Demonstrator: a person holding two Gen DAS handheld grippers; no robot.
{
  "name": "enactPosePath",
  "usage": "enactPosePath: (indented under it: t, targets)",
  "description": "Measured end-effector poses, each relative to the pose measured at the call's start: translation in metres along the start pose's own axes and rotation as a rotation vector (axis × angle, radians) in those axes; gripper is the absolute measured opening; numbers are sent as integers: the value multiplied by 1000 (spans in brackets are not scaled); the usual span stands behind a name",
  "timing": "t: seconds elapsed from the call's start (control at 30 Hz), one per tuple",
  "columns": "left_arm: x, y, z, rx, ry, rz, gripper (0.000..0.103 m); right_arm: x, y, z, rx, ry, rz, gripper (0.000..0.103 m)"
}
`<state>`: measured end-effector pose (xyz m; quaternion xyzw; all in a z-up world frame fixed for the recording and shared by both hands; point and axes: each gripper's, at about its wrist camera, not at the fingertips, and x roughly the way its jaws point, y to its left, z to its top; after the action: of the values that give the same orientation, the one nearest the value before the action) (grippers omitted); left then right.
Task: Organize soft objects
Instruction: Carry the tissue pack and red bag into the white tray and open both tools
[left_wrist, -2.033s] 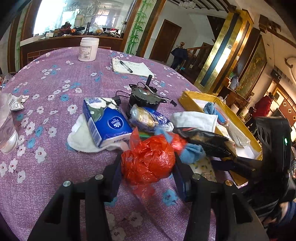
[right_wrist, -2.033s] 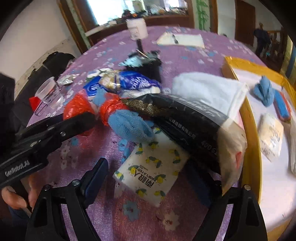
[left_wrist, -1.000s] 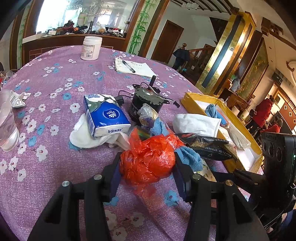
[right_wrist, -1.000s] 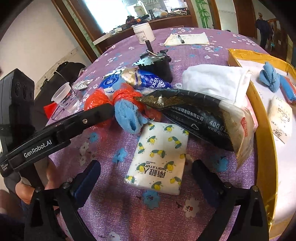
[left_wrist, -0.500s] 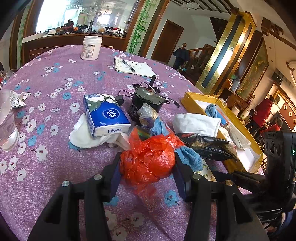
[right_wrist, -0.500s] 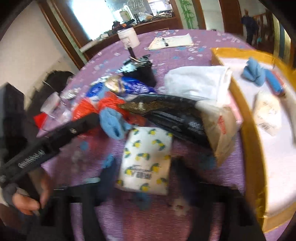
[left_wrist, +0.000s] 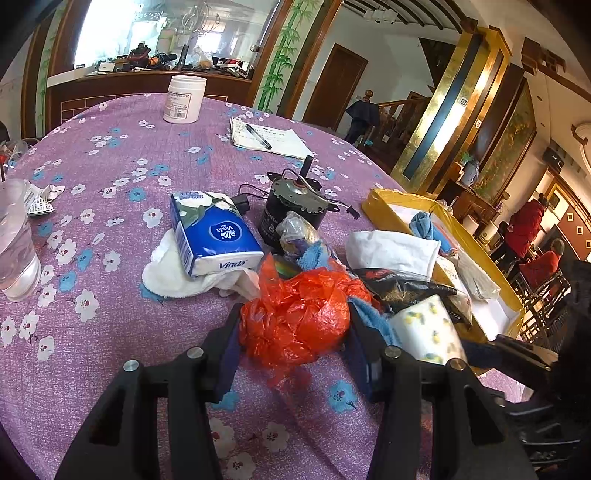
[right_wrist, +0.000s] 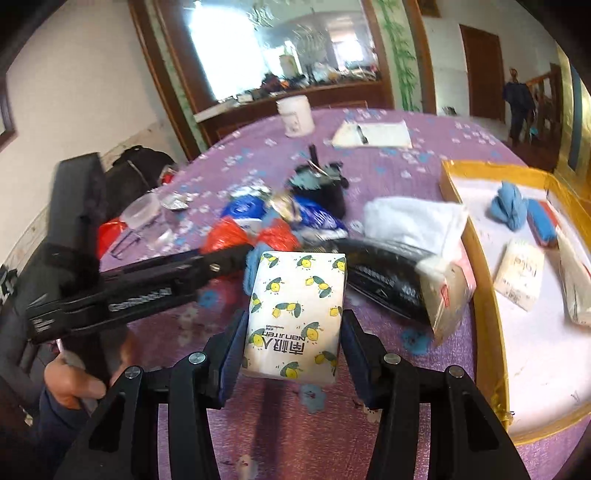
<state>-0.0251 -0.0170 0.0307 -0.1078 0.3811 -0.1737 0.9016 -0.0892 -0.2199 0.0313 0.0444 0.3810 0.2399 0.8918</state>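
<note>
While the left gripper (left_wrist: 293, 334) stays low over the purple flowered tablecloth (left_wrist: 122, 158), its two pads clamped on either side of a crumpled red plastic bag (left_wrist: 295, 317), the right gripper (right_wrist: 293, 341) has its jaws pressed against the flanks of a white tissue pack printed with lemons (right_wrist: 295, 314), which appears tipped up off the cloth with its far end raised. Taking the red plastic bag as the landmark, a blue cloth (left_wrist: 373, 321) lies just beside it toward the lemon pack, a black foil pouch (left_wrist: 402, 286) sits just past that cloth, and a folded white towel (left_wrist: 391, 249) rests beyond the pouch. Behind the bag, a blue Vinda tissue pack (left_wrist: 212, 232) lies on a white rag (left_wrist: 166, 273), with a black electric motor (left_wrist: 295, 206) near its far corner. Well apart from the bag, a yellow tray (right_wrist: 484, 295) stands at the table's edge and already holds a blue cloth bundle (right_wrist: 508, 206), a small white packet (right_wrist: 521, 271) and a few other soft items. Farther back from the bag stand a white jar (left_wrist: 184, 98) and a notepad with a pen (left_wrist: 269, 138); a clear plastic cup (left_wrist: 14, 243) stands well off toward the table's rim on the side away from the tray. A person's hand (right_wrist: 74, 384) grips the left tool's handle.
</note>
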Motion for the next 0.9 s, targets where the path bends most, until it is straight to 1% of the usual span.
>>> enactPosePath:
  t: [0.1,0.3,0.5,0.63,0.77,0.9]
  targets:
    - [-1,0,0,1,-4,0,49,-6,2,-1,-9,-13,26,54]
    - [-5,-2,0,3,-21,8,49,-28,0,0,-10,-77,58,54]
    - [-11,-6,-1,11,-40,30,49,-43,-14,0,22,-113,60,54]
    - [-13,-8,-1,6,-36,19,49,-53,-28,-2,54,-126,57,54]
    - [-17,-19,0,21,-39,11,49,-62,-41,-1,84,-150,52,54]
    - [-19,-40,3,64,-41,-9,49,-73,-59,0,128,-182,42,54]
